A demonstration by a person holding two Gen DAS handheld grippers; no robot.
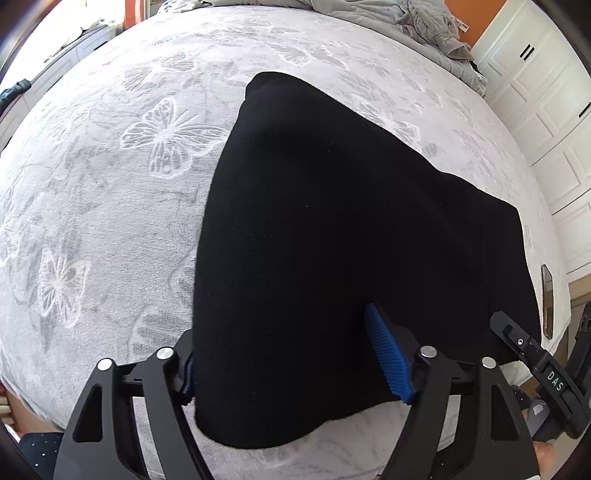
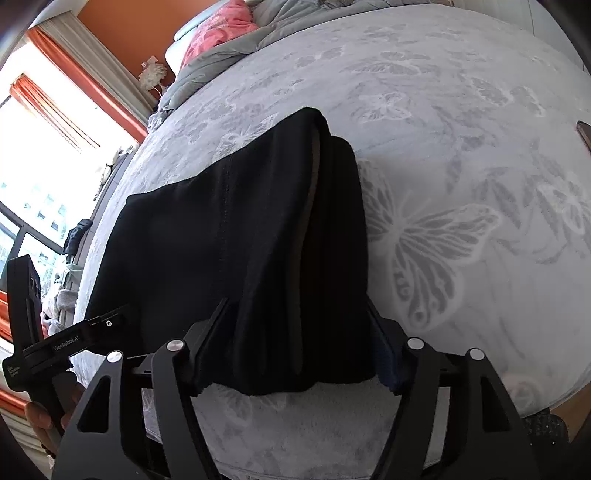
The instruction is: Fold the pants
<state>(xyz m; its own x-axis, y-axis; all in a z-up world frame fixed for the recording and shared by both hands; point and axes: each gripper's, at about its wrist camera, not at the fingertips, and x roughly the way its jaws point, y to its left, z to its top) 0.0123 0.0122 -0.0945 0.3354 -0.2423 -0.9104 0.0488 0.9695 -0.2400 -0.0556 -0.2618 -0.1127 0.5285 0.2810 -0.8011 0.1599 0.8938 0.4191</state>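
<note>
Left wrist view
Pants (image 1: pixel 332 229): black, lying folded on the bed, reaching from the near edge up toward the middle of the mattress, narrowing at the far end
Left gripper (image 1: pixel 291 365): jaws set wide, one on each side of the near end of the pants; the blue ribbed pad (image 1: pixel 386 356) of one finger lies against the cloth, the other pad is mostly hidden behind it; whether the fingers press the cloth I cannot tell
Right gripper (image 1: pixel 532 354): seen from the side at the right edge of the bed, just beside the pants' near right corner
Bed cover (image 1: pixel 110 206): pale grey with white butterflies
Blanket (image 1: pixel 436 33): grey, crumpled at the far edge

Right wrist view
Pants (image 2: pixel 236 240): stacked layers show along the right side, with a thin brownish seam line running lengthwise
Right gripper (image 2: pixel 295 350): jaws wide, straddling the near end of the pants; cloth fills the gap and touches both fingers, grip unclear
Left gripper (image 2: pixel 74 339): at the near left edge of the bed
Pink pillow (image 2: pixel 218 33): far left corner
</note>
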